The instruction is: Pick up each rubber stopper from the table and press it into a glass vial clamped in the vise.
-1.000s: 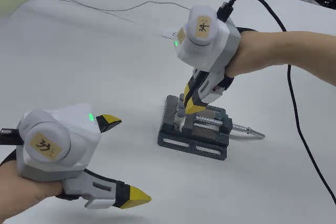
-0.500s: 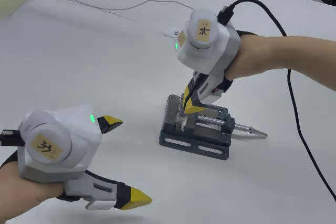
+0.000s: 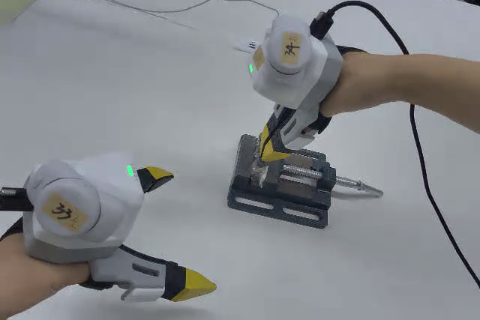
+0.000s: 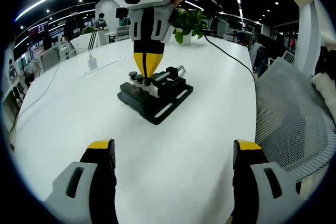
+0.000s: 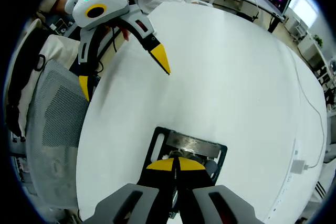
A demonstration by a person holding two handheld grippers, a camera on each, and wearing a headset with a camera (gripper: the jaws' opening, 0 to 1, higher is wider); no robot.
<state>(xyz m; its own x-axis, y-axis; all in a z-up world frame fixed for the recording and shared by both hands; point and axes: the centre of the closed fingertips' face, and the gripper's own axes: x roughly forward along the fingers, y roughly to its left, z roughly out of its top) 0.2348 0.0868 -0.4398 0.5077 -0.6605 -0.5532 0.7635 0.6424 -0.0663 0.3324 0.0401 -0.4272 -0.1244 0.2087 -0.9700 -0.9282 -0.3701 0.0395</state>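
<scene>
Black metal on the white table (image 3: 112,95): how many vises are counted?

One vise (image 3: 281,204) is counted, set flat on the table, its screw handle (image 3: 356,183) stuck out to one side.

What is held in it?

Glass vials (image 4: 139,81) are clamped between its jaws. Two can be made out in the left gripper view (any others are hidden behind yellow tips). Each is topped by a dark rubber stopper (image 4: 133,75).

And the grippers?

Two are counted. The right gripper (image 3: 268,153) is held steeply tip-down over the vise, its yellow tips pressed together right at the vials. Whether anything is pinched between them cannot be told. The left gripper (image 3: 177,231) is held low, well apart from the vise, its jaws spread wide over bare table.

How are the hands placed?

The right hand (image 3: 360,76) is wrapped round its gripper's body, the forearm reaching in from the side. The left hand (image 3: 30,279) is gripped under its own gripper.

What else is seen around?

One black cable (image 3: 413,121) is trailed from the right gripper across the table. One thin white cable (image 3: 161,12) is laid along the far side, near a small white plug (image 3: 241,47). A mesh chair (image 4: 294,124) is drawn up at the table's edge, and a potted plant (image 4: 188,22) is stood beyond the vise.
</scene>
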